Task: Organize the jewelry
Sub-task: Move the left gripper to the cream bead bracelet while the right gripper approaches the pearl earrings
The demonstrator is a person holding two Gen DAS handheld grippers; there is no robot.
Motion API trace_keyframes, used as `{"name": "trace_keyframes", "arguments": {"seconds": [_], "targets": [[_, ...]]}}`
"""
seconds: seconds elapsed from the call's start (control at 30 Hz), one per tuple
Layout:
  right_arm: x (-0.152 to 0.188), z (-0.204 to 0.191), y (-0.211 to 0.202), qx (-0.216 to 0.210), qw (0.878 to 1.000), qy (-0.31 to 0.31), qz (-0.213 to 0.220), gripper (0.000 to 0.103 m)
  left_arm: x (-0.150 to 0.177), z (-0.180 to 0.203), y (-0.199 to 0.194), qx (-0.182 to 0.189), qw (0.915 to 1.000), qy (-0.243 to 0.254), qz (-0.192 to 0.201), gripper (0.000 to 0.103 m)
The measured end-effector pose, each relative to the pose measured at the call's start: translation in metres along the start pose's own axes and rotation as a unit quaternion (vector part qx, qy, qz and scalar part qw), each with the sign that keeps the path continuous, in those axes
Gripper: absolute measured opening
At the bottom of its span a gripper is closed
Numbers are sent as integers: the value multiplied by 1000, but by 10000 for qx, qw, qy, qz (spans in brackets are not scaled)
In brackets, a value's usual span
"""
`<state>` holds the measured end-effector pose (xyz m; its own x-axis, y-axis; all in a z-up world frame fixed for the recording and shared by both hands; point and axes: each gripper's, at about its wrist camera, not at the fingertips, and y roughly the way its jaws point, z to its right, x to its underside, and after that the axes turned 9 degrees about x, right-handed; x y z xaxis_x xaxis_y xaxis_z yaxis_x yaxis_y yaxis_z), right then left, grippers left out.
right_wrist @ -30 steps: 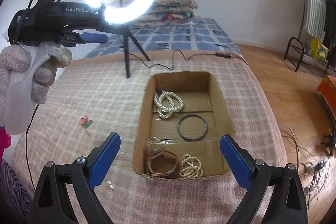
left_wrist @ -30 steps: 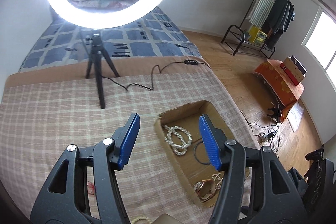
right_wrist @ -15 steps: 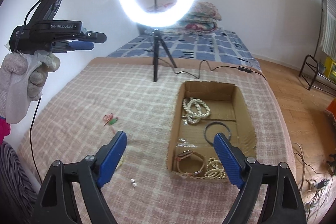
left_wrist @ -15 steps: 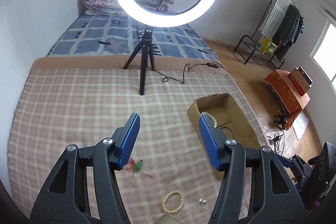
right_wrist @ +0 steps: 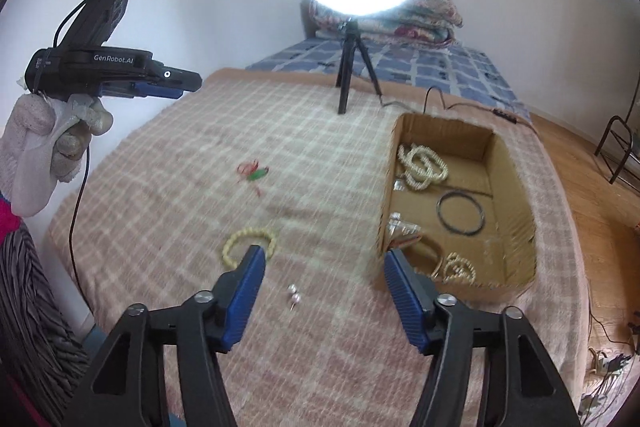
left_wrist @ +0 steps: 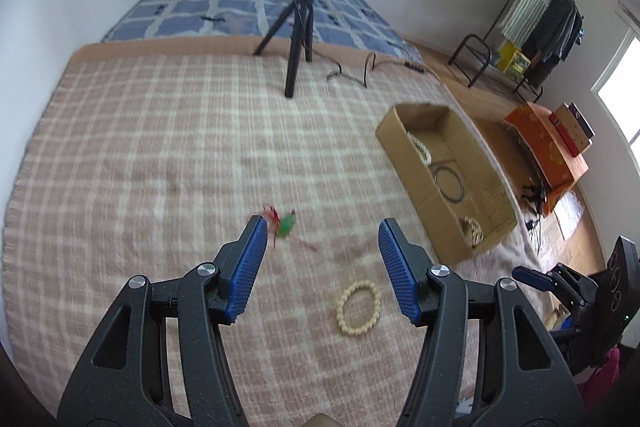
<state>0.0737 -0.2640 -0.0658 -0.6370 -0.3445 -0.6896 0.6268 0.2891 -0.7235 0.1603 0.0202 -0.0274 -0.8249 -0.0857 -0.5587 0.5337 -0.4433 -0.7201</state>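
Both of your hands have left the cardboard box [right_wrist: 516, 187] and now look at the loose pieces on the checked blanket [left_wrist: 140, 147]. A second ago both cameras were above the box; now it lies to the right in both views, with the pearl strand [right_wrist: 422, 165], the dark bangle [right_wrist: 460, 213] and other pieces inside. I judge that one deposit is finished and the next pick begins.

Your left gripper [left_wrist: 318, 269] is half open and empty, the same width as before. It now points at the blanket between the red and green ornament [left_wrist: 282, 225] and the cream bead bracelet [left_wrist: 358, 307].

Your right gripper [right_wrist: 322, 297] has just been closing from wide to a middle width, with nothing pressed between the pads. The small pearl earrings [right_wrist: 294, 293] lie on the blanket between its fingers, so they seem your next target; the bracelet is just beside its left finger.
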Motion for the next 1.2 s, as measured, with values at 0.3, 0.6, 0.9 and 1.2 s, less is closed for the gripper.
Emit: {"name": "trace_keyframes", "arguments": {"seconds": [0.3, 0.6, 0.9, 1.2], "targets": [[22, -24, 24, -351, 9976, -475, -360, 40, 34, 3, 45, 237, 9973, 6, -692, 51], [32, -23, 55, -462, 9948, -564, -709, 35, 53, -6, 78, 404, 9914, -152, -1238, 40], [38, -30, 76, -469, 9922, -727, -901, 32, 66, -2, 107, 328, 9870, 0, -1574, 39], [37, -23, 89, -466, 9920, -645, -975, 29, 70, -2, 126, 260, 9843, 94, -1743, 35]]}}
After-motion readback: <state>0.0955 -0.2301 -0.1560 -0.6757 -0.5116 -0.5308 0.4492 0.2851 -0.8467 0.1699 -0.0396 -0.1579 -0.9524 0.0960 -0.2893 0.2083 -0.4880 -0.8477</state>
